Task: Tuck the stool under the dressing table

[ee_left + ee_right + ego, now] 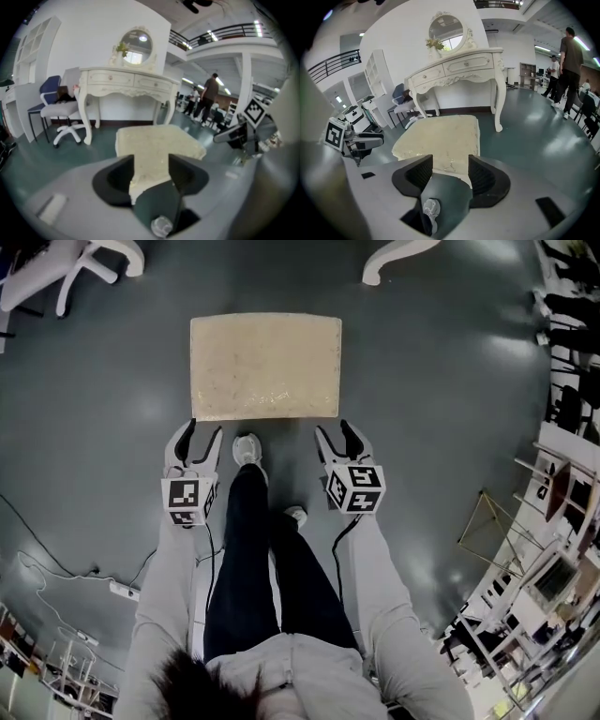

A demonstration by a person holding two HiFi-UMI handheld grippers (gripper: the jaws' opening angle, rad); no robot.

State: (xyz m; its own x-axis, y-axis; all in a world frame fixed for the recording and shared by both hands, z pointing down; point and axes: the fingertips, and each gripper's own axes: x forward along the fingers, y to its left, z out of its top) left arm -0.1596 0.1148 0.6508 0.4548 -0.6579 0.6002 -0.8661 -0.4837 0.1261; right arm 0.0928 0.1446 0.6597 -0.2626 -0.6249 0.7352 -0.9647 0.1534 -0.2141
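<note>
The stool (265,367) has a cream padded rectangular top and stands on the grey floor in front of me. My left gripper (204,433) is at its near left corner and my right gripper (335,430) at its near right corner, fingertips level with the near edge. Both stand open, and no pad presses on the cushion. In the left gripper view the stool's (157,143) corner shows between the jaws of that gripper (151,176), with the white dressing table (124,82) and its oval mirror beyond. The right gripper view shows the stool (440,136), the right gripper (450,173) and the dressing table (459,65) likewise.
My shoe (247,448) is just behind the stool's near edge. A white office chair (66,263) stands far left beside the table. Cables and a power strip (122,589) lie on the floor at left. Shelving racks (562,521) line the right. People (569,61) stand far off at right.
</note>
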